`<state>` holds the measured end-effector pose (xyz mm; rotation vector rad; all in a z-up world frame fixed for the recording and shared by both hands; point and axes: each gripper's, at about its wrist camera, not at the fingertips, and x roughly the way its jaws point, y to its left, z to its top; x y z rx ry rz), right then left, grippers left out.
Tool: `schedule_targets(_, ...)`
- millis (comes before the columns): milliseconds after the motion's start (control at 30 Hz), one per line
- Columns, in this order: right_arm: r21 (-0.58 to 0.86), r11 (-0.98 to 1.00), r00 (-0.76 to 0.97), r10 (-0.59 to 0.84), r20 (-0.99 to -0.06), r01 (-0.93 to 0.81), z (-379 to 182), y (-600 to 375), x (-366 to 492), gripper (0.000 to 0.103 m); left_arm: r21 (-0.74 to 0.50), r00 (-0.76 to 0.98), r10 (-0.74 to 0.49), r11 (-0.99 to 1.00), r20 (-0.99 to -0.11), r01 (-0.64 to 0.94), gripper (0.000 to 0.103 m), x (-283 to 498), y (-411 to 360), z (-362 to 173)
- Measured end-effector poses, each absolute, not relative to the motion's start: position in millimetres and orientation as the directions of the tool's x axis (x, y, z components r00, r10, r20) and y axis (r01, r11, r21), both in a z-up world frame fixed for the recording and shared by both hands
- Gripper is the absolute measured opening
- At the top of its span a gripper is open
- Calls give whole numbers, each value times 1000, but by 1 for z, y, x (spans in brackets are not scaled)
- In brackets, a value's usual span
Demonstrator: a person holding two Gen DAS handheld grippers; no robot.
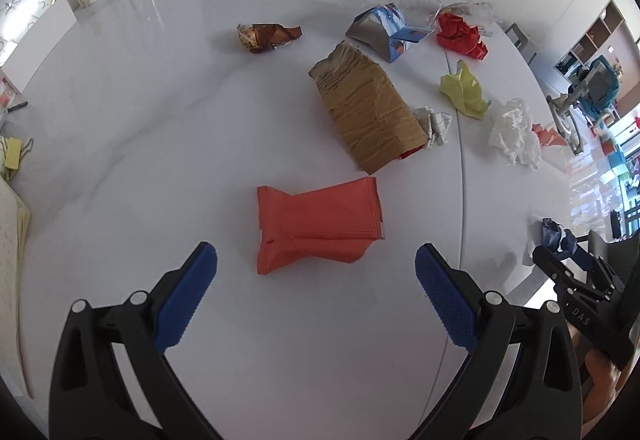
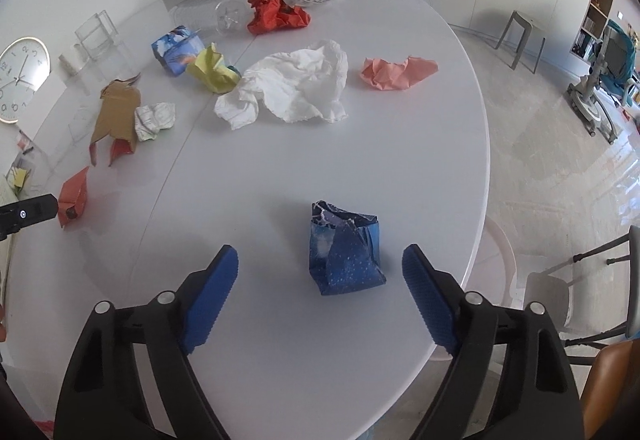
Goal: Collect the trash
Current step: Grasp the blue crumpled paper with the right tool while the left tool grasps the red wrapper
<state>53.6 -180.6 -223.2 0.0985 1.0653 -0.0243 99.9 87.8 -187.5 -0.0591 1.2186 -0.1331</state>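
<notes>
The left gripper was held wide, nothing between its blue pads, and was aimed steeply down at an orange wrapper lying just ahead of the fingertips at the lower centre of the left wrist view. The right gripper was likewise spread, its pads clear of any load; a crumpled blue paper sat between and slightly beyond them, closer to the right-hand pad, at the lower centre of the right wrist view.

Both pieces were judged light and soft — the wrapper a thin, creased foil pack likely to slide on the glossy white table, the blue paper a springy fold that would crush under pressure. The wrapper would best be taken across its narrow waist, where the folds bunch; the blue paper across its bulging lower body.

Further out, toward the upper part of both views, more trash was scattered: a brown paper bag, a white tissue, a yellow paper, a red crumple and a pink paper.

Open tabletop surrounded each target, so room for closing was ample. The table's rim ran close to the right of the blue paper, however — a nudge that way could send it over the edge. A seam crossed the tabletop between the two targets.
</notes>
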Motion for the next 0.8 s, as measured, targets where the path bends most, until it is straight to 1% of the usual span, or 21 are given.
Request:
schedule_targets(33, 68, 995, 480, 26, -877, 70, -224, -181, 55, 73, -111, 344, -133, 990, -929, 84, 95, 101, 88, -187)
schedule_targets(100, 50, 997, 481, 11, -876, 67, -224, -181, 58, 66, -114, 355, -148, 987, -923, 116, 95, 103, 89, -183)
schedule_targets(167, 40, 997, 477, 7, -879, 59, -223, -182, 61, 51, -130, 346, -179, 978, -921, 161, 95, 104, 92, -180)
schedule_targets(200, 34, 998, 474, 4, -880, 54, -222, -182, 62, 45, -140, 339, -200, 971, -919, 193, 95, 105, 93, -178)
schedule_targets(233, 32, 998, 472, 4, -882, 51, -221, -183, 64, 36, -151, 335, -219, 964, -916, 218, 95, 106, 93, -177)
schedule_targets(367, 33, 999, 454, 11, -891, 42, -219, -184, 67, 34, -140, 322, -275, 912, -906, 385, 95, 109, 94, -169)
schedule_targets(500, 50, 997, 449, 19, -893, 57, -206, -183, 64, 34, -103, 282, -315, 811, -906, 575, 95, 112, 92, -166)
schedule_targets(567, 50, 996, 456, 12, -890, 70, -195, -181, 59, 34, -86, 233, -343, 705, -910, 704, 95, 113, 88, -166)
schedule_targets(633, 58, 994, 464, 10, -886, 90, -182, -178, 53, 34, -62, 201, -359, 602, -911, 796, 95, 111, 86, -166)
schedule_targets(700, 65, 991, 474, 4, -881, 114, -168, -173, 45, 34, -51, 159, -380, 487, -911, 872, 95, 111, 84, -168)
schedule_targets(767, 70, 988, 484, -6, -875, 139, -156, -168, 36, 35, -41, 130, -377, 412, -917, 910, 95, 113, 82, -174)
schedule_targets(800, 76, 985, 488, -9, -873, 155, -150, -166, 32, 35, -38, 120, -375, 387, -919, 921, 92, 114, 81, -176)
